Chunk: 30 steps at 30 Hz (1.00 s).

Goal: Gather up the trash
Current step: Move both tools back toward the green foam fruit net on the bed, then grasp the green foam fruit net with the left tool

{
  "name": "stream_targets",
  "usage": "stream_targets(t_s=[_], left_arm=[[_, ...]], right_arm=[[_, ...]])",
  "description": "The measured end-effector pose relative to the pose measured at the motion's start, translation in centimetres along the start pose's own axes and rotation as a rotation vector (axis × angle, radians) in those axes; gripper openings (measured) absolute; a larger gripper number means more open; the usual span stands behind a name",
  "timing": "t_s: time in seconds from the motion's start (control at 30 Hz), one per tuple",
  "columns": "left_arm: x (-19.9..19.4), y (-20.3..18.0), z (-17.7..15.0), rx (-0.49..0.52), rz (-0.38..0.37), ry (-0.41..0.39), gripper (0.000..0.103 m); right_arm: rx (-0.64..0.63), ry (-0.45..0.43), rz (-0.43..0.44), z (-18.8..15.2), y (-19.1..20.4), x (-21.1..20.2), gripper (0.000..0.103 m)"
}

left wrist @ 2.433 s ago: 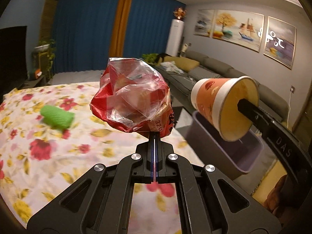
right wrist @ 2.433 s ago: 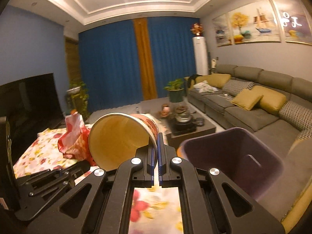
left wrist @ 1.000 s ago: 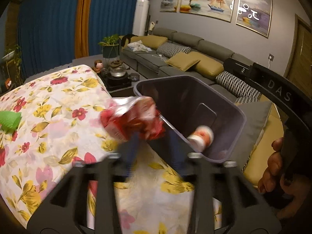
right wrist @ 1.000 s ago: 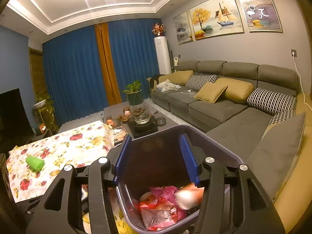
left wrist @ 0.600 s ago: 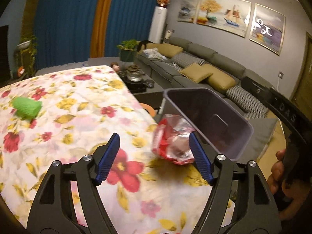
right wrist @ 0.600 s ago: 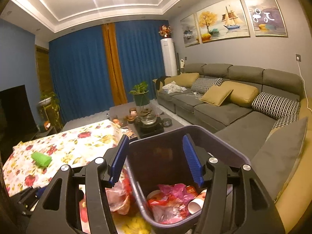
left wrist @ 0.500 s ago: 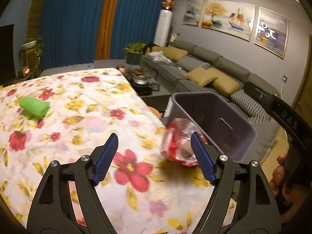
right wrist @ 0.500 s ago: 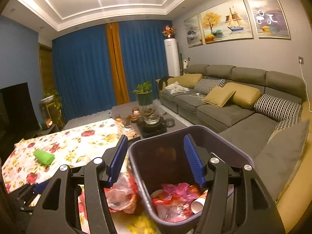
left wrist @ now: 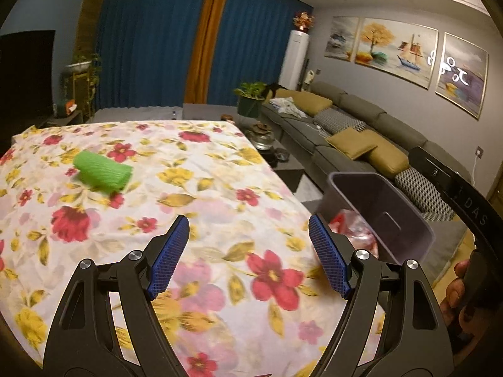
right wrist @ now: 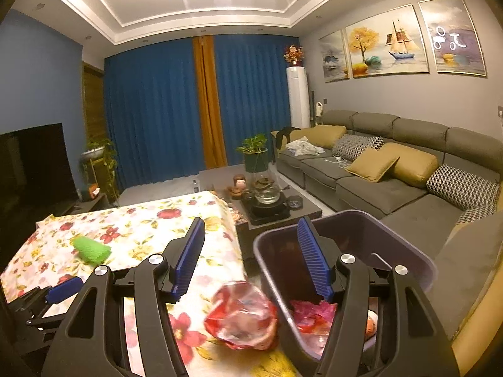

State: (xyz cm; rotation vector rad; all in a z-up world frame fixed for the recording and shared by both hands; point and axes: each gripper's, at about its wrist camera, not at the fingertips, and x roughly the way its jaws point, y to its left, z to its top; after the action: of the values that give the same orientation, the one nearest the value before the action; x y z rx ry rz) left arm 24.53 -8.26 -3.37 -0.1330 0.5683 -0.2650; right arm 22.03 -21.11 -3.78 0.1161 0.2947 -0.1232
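My left gripper [left wrist: 248, 246] stands open over the flowered tablecloth [left wrist: 220, 188] with nothing between its blue pads [left wrist: 169, 251]. The red and clear snack bag [right wrist: 242, 317] lies loose at the table's right edge, against the outer wall of the purple bin [right wrist: 408, 251]; in the left wrist view the bag [left wrist: 355, 229] shows at the bin [left wrist: 383, 207]. My right gripper [right wrist: 251, 251] is open above the bin's near rim and holds nothing. Pink wrappers [right wrist: 311, 314] and a paper cup [right wrist: 371, 323] lie inside the bin. A green roll [left wrist: 102, 172] [right wrist: 89, 249] rests far left on the cloth.
A low tea table [right wrist: 270, 207] with a glass kettle stands beyond the bin. A grey sofa [right wrist: 393, 169] with cushions runs along the right wall. A dark television [right wrist: 34, 169] is at the left. A person's hand [left wrist: 456, 289] grips the right tool.
The cup dropped from the right gripper into the bin. My left gripper let go of the red bag, opened wide and drew back left over the table. The bag now sits beside the bin.
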Motion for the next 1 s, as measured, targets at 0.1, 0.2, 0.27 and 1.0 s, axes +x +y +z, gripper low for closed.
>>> stream_targets(t_s=[0.1,0.2,0.27,1.0], left_arm=[[-0.4,1.5,0.4,-0.019,0.03,-0.011,0.077],[-0.5,3.6,1.1,-0.039,0.079,-0.02,0.077],[-0.5,5.0,1.4,-0.042,0.122,-0.029,0.077],[5.6,18.2,5.3,-0.231,0.456,-0.032,0.077]], right_arm=[[-0.01,0.002,0.019,0.0,1.3,0.5,0.063],[-0.024,0.004,0.036,-0.1,2.7,1.1,0.067],[-0.032,0.007,0.052,-0.1,3.6,1.5,0.069],[-0.091,0.065,0.192,0.2,13.4,8.2,0.074]])
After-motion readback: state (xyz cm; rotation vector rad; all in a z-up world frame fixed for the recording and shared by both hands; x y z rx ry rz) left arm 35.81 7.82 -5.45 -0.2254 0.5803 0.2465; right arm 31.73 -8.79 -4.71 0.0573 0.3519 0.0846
